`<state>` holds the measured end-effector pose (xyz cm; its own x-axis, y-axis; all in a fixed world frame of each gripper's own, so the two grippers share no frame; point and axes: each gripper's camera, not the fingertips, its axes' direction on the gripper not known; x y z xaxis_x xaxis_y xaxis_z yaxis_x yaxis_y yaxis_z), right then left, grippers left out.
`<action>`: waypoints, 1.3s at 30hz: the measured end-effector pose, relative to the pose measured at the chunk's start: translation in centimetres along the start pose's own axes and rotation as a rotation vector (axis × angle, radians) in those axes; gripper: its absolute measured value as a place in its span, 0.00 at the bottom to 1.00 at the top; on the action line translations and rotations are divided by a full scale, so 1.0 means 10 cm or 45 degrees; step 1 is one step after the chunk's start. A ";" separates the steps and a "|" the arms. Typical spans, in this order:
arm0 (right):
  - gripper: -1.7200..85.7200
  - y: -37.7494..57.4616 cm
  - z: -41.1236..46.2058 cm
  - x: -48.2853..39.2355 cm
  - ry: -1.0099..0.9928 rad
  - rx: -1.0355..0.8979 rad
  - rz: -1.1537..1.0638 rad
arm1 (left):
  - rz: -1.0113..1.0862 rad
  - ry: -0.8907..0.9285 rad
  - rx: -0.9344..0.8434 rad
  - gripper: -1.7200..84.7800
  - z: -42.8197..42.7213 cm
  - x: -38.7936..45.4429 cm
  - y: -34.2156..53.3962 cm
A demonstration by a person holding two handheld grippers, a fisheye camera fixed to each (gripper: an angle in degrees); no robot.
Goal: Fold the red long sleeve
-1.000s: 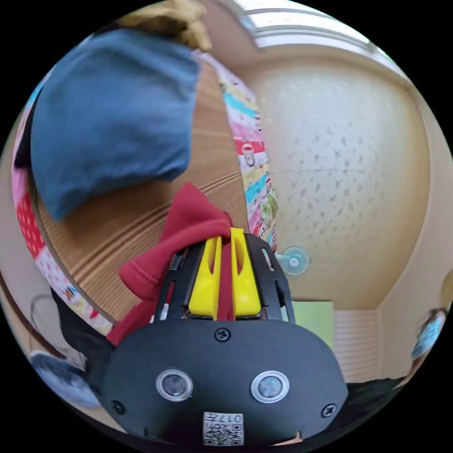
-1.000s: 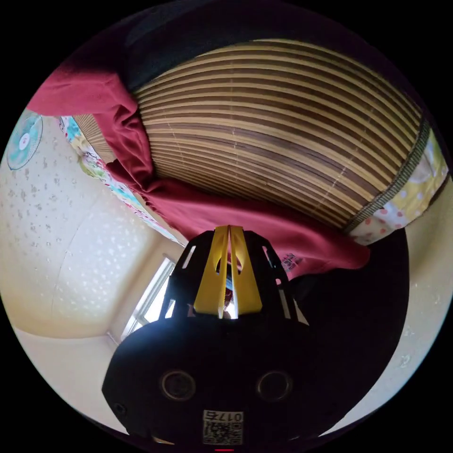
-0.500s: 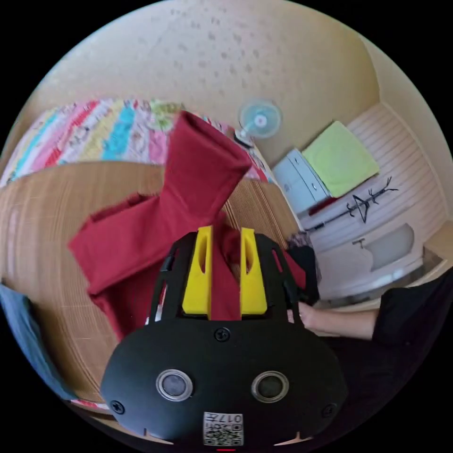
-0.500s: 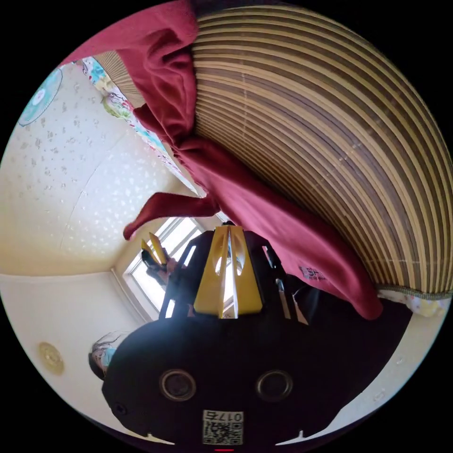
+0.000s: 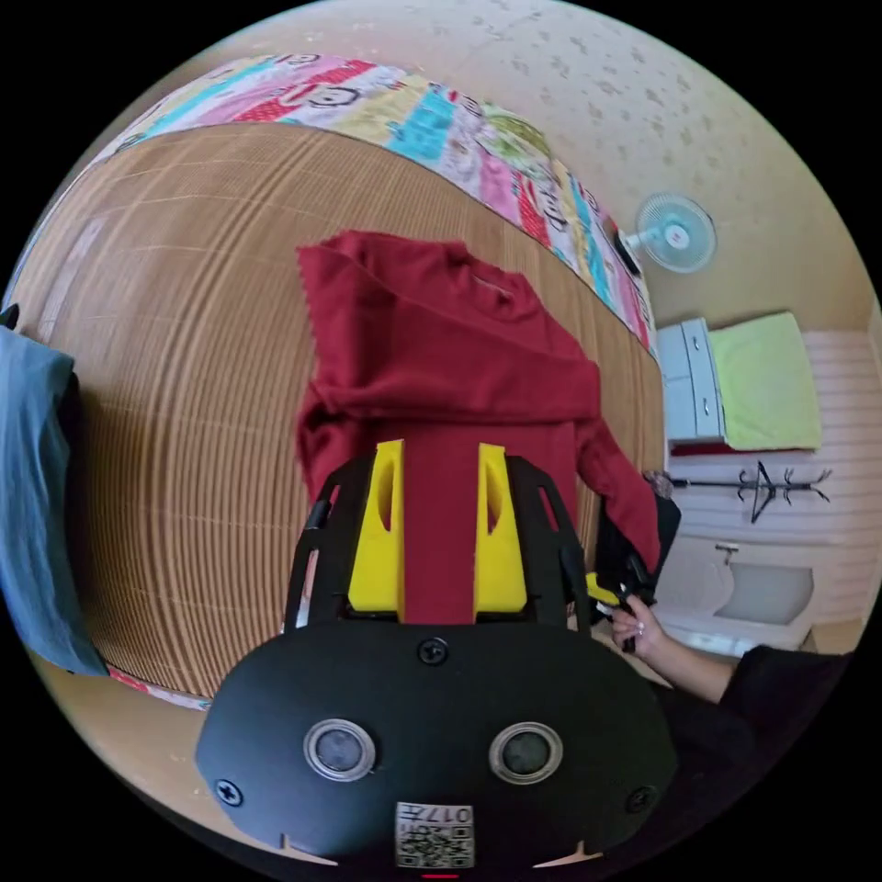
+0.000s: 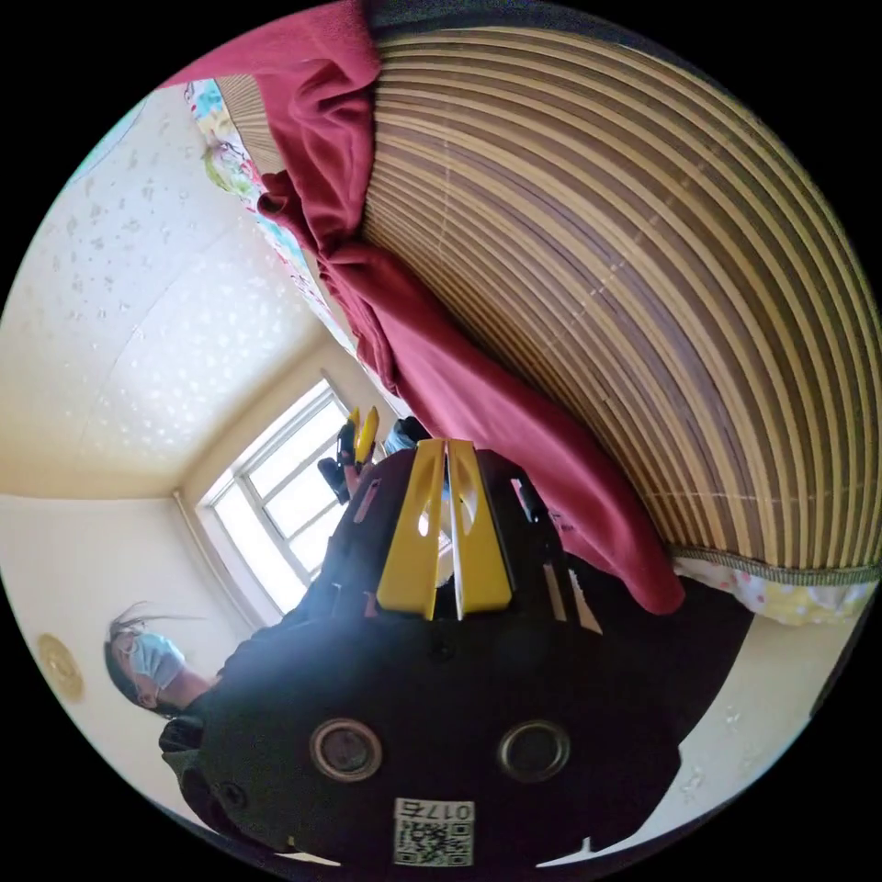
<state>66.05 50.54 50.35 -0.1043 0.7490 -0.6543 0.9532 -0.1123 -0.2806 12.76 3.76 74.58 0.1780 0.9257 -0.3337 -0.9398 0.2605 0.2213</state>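
Red long sleeve (image 5: 441, 367), striped tan mat (image 5: 184, 367)

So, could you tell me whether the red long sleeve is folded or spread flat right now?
Partly folded: the red long sleeve lies bunched on the bamboo mat, one layer doubled over across its body.

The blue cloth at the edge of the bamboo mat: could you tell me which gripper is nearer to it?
Left, probably. The left gripper hovers open over the red long sleeve, with the blue cloth off to its side. The right gripper is beyond the sleeve's far side.
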 end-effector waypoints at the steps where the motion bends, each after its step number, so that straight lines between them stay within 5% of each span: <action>1: 0.03 0.02 0.01 0.02 -0.023 0.011 0.001 | -0.048 -0.013 0.032 0.16 -0.03 -0.18 -0.14; 6: 0.03 0.20 0.05 0.19 -0.299 0.079 -0.013 | -0.207 0.067 0.054 0.16 0.19 -0.90 -0.53; 9: 0.04 0.32 0.05 0.30 -0.314 0.083 -0.001 | -0.122 0.252 -0.138 0.12 0.54 -1.11 -0.67; 12: 0.04 0.44 0.00 0.38 -0.301 0.099 -0.025 | -0.075 0.345 -0.093 0.09 0.35 -1.38 -0.73; 17: 0.07 0.78 -0.24 0.48 -0.348 0.396 -0.158 | -0.555 0.728 0.152 0.03 0.04 -2.45 -0.45; 24: 0.16 1.31 -0.53 1.05 -0.618 1.115 -0.005 | -0.287 0.533 0.043 0.09 -0.38 -1.90 -0.14; 31: 0.13 1.40 -0.33 1.44 -0.735 1.344 0.097 | -0.218 0.599 -0.094 0.10 -0.24 -1.13 0.85; 35: 0.07 1.30 -0.37 1.14 -0.494 1.319 0.071 | -0.286 0.675 -0.056 0.10 -0.35 -1.06 1.22; 39: 0.05 1.11 -0.58 -0.03 -0.084 1.190 -0.407 | -0.370 0.688 0.118 0.10 -0.75 -1.24 1.46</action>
<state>78.33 52.83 51.51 -0.3605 0.7990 -0.4812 0.2730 -0.4029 -0.8736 -5.32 -5.96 75.04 0.2267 0.5499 -0.8039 -0.8416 0.5260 0.1225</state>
